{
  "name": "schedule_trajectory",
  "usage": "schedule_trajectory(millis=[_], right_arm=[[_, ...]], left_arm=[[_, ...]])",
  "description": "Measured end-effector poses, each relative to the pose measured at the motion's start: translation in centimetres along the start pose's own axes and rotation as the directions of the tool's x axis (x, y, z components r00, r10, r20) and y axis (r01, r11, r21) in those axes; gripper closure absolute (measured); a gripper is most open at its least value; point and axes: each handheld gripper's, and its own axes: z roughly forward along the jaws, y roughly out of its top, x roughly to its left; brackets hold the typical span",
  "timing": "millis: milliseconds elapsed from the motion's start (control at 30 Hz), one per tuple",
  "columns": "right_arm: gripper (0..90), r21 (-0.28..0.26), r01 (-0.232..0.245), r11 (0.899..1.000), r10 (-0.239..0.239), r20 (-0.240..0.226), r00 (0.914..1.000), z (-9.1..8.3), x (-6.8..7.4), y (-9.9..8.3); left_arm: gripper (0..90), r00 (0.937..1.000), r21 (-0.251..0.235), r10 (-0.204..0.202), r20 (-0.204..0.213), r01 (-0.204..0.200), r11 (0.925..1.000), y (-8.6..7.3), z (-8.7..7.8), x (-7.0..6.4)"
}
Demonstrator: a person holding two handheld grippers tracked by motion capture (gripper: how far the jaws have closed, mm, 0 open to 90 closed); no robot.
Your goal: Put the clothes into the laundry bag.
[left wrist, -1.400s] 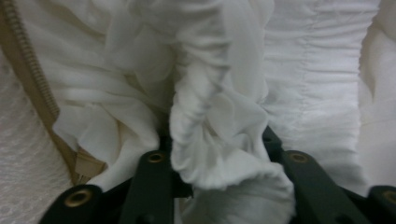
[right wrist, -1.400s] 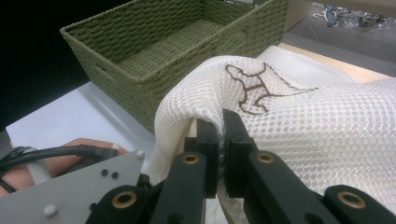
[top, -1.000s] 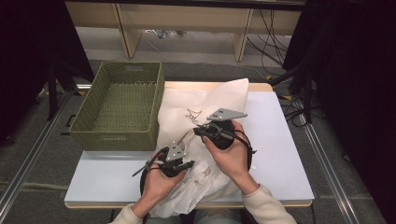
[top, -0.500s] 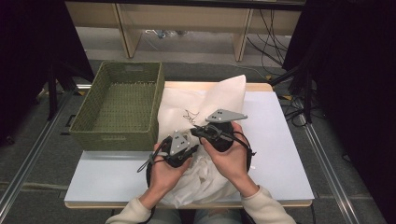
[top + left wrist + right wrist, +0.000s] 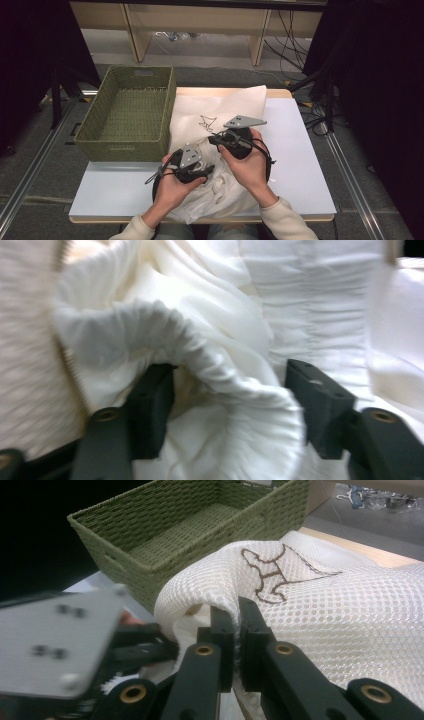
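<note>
A: Where's the white mesh laundry bag [image 5: 220, 112]?
B: Mid-frame on the pale rectangular table [image 5: 300, 165], just right of the green woven basket [image 5: 127, 112].
A: And the grippers?
B: The right gripper [image 5: 235, 625] is clenched on the bag's edge. The left gripper [image 5: 227, 405] is spread around bunched white cloth [image 5: 210, 365].

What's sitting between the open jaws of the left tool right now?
In the left gripper view, a bunched fold of white cloth bulges up between the spread jaws of the left tool; nothing else lies there.
</note>
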Motion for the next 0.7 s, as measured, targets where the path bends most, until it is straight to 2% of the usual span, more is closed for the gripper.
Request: schedule_trajectory(millis=[100, 133, 167, 200, 300, 333, 367, 400, 433, 467, 500, 600, 633, 700], right_arm=[[88.1, -0.002, -0.003, 1.0, 0.003, 0.001, 1.0, 0.0, -0.1, 0.0], [88.0, -0.002, -0.006, 1.0, 0.006, 0.0, 1.0, -0.1, -0.1, 0.0], [88.0, -0.008, -0.011, 1.0, 0.011, 0.002, 0.9999, 0.0, -0.1, 0.0], [88.0, -0.006, -0.01, 1.0, 0.01, -0.004, 0.9999, 0.0, -0.2, 0.0], [88.0, -0.01, -0.007, 1.0, 0.007, -0.002, 1.0, 0.0, -0.2, 0.0], [88.0, -0.006, -0.011, 1.0, 0.011, -0.006, 0.9999, 0.0, -0.1, 0.0], [88.0, -0.004, 0.004, 1.0, -0.004, -0.001, 1.0, 0.0, -0.2, 0.1], [88.0, 0.001, -0.005, 1.0, 0.005, 0.002, 1.0, -0.1, -0.1, 0.1], [88.0, -0.004, 0.013, 1.0, -0.013, 0.013, 0.9998, -0.1, -0.1, 0.0], [88.0, 0.001, -0.001, 1.0, 0.001, 0.002, 1.0, 0.0, 0.0, 0.0], [88.0, 0.001, -0.004, 1.0, 0.004, 0.003, 1.0, 0.0, 0.0, 0.0], [88.0, 0.008, -0.001, 1.0, 0.001, 0.003, 1.0, 0.0, -0.1, 0.0], [88.0, 0.003, 0.012, 1.0, -0.012, 0.009, 0.9999, 0.0, -0.2, 0.0], [88.0, 0.008, 0.005, 1.0, -0.005, -0.004, 1.0, 0.1, -0.2, 0.0]], left_arm=[[30.2, 1.0, -0.014, 0.001, 0.006, -0.001, 0.9999, 0.1, -1.6, 0.0], [29.3, 0.9996, -0.014, 0.027, 0.004, -0.027, 0.9995, 0.2, -2.2, 0.1], [28.4, 1.0, -0.019, 0.003, 0.005, -0.003, 0.9998, 0.1, -2.4, 0.0], [27.6, 0.9997, -0.016, 0.021, 0.011, -0.021, 0.9996, 0.1, -2.8, 0.0], [27.1, 0.9995, -0.001, 0.012, 0.03, -0.012, 0.9999, -0.2, -3.1, -0.3], [26.8, 0.9993, 0.02, 0.005, 0.036, -0.006, 0.9998, -0.3, -3.0, -0.3], [26.1, 0.9989, 0.04, 0.004, 0.047, -0.006, 0.9992, -0.6, -2.7, -0.4], [25.5, 0.9985, 0.052, 0.007, 0.054, -0.01, 0.9986, -0.9, -2.2, -0.5], [25.0, 0.9982, 0.072, 0.011, 0.059, -0.015, 0.9973, -1.2, -1.7, -0.6], [24.7, 0.9976, 0.095, 0.027, 0.064, -0.033, 0.995, -1.5, -1.0, -0.6], [23.8, 0.9979, 0.126, 0.014, 0.064, -0.022, 0.9918, -1.8, -0.4, -0.7], [22.0, 0.9978, 0.141, 0.022, 0.062, -0.031, 0.9896, -2.4, 1.0, -1.0], [21.8, 0.9979, 0.153, 0.034, 0.055, -0.042, 0.9873, -2.4, 1.4, -1.0], [21.2, 0.9973, 0.176, 0.043, 0.059, -0.053, 0.9829, -2.6, 2.1, -1.2]])
